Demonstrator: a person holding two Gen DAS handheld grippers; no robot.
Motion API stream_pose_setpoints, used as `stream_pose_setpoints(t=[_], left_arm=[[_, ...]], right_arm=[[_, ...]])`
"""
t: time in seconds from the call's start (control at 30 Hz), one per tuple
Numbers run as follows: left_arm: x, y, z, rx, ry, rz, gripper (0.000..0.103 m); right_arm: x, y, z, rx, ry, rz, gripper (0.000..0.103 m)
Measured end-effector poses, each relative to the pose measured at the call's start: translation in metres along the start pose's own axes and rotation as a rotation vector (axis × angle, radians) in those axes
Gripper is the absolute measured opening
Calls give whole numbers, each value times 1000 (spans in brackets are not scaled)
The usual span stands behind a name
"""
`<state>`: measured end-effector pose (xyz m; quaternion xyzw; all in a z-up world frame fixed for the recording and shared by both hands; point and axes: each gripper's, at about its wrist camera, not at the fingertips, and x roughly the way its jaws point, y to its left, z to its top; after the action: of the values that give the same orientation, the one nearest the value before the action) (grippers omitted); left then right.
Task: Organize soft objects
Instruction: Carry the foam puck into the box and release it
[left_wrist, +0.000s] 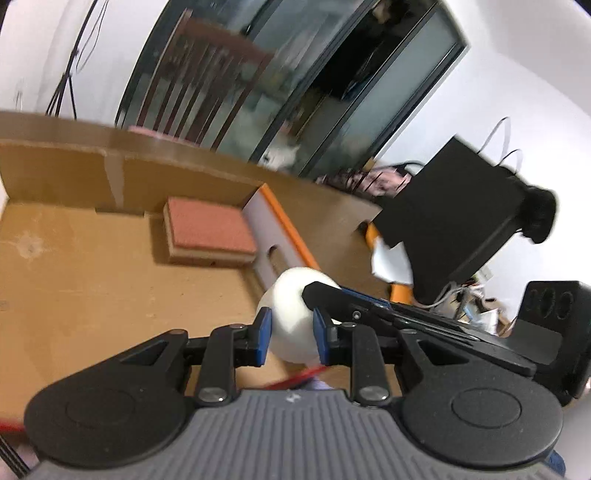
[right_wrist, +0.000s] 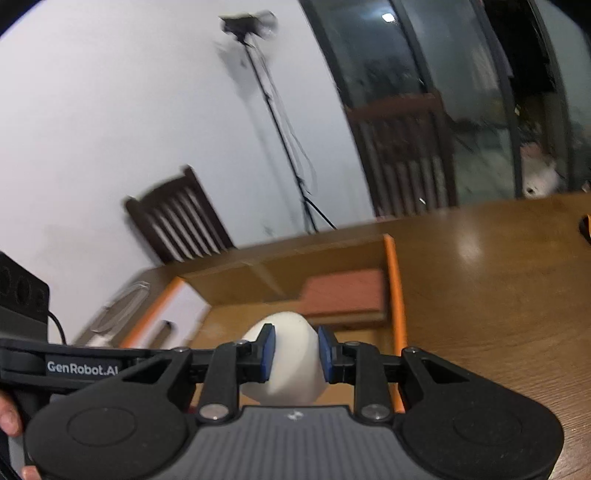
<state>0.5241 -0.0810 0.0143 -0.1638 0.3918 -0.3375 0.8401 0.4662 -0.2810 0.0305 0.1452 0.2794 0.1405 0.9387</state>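
Both grippers are on the same white foam ball. My left gripper (left_wrist: 291, 338) clamps it between the blue pads (left_wrist: 264, 334), and my right gripper (right_wrist: 293, 354) pinches the white foam ball (right_wrist: 286, 363) from the other side. In the left wrist view a black finger (left_wrist: 332, 293) of the right gripper lies across the ball's (left_wrist: 291, 317) top.

The two-sided grip looks like a handover or a joint carry. I can't tell which gripper bears the load.

The ball hangs above the near edge of the open cardboard box (left_wrist: 92, 258), beside its orange-trimmed side wall (left_wrist: 269, 229). My guess is it's headed into the box.

The red-topped sponge (left_wrist: 210, 229) already lies flat on the box floor in the far corner, against the walls. That keeps the near floor free. The right wrist view shows the same sponge (right_wrist: 343, 291) past the ball.

Hard to see:
- The ball's underside is hidden behind the gripper bodies, so pad contact depth is unclear.
- Both frames are motion-blurred.
- A black box (left_wrist: 454, 218) on the wooden table (right_wrist: 480, 295) covers some white paper.
- The wooden chair (right_wrist: 177, 221) and tripod (right_wrist: 280, 129) against the wall are smeared.
- The box's left end is cut off by the frame.
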Motion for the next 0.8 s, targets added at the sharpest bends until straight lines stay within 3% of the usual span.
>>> stream_pose_setpoints(t=[0.17,0.2,0.27,0.37,0.53,0.63,0.73,0.8], left_arm=[[30,14,-8,-20,79,9,26],[32,17,-8,-26,92,-2,30],[31,20,-8,-30,88,7,39],[19,18,-5,-8,68,31,39],[-33,0,-7,76,-9,78,49],[-75,-15,-20,159,-88,193,51],[-125,-30,-40,228,-198,294,61],[-156,-40,-53,273,-266,348,74]], right_arm=[[20,-12,-14,-7,31,-90,27],[20,-11,-17,-22,24,-115,28],[12,-7,-22,-58,-8,-147,29],[3,-2,-21,-83,-43,-150,36],[-29,15,-11,-117,-97,-115,39],[-57,27,-6,-137,-132,-103,44],[-88,42,-5,-165,-169,-88,50],[-107,54,-6,-189,-197,-77,56]])
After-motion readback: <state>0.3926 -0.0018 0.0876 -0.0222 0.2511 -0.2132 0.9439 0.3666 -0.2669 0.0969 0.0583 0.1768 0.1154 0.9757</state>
